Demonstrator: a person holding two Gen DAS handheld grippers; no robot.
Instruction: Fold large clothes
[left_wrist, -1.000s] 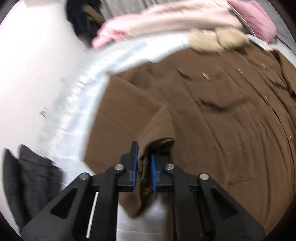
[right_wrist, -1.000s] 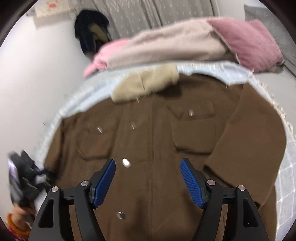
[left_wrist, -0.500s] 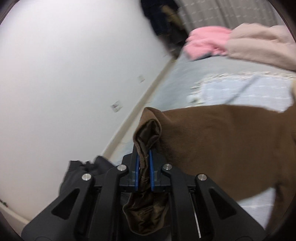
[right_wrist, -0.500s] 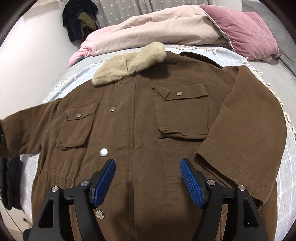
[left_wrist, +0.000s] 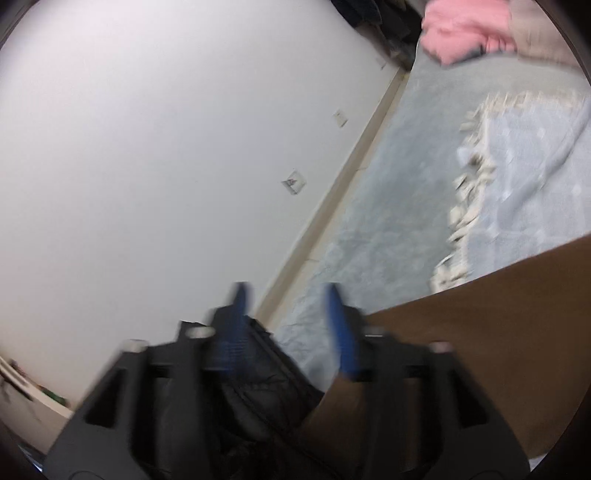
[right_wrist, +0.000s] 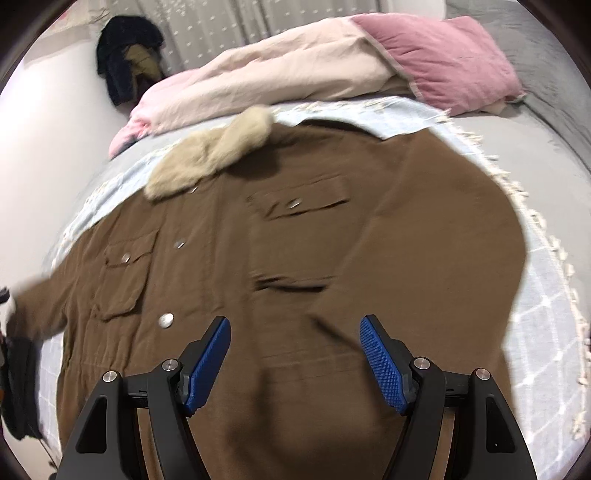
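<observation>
Brown coat (right_wrist: 295, 258) lies flat, front up, on the blue blanket (right_wrist: 546, 317) of the bed. Left gripper (left_wrist: 288, 325) has just been opening its jaws (nothing between them, sleeve (left_wrist: 480, 339) beside). Right gripper (right_wrist: 295, 354) hangs above the coat, jaws apart, empty.
</observation>
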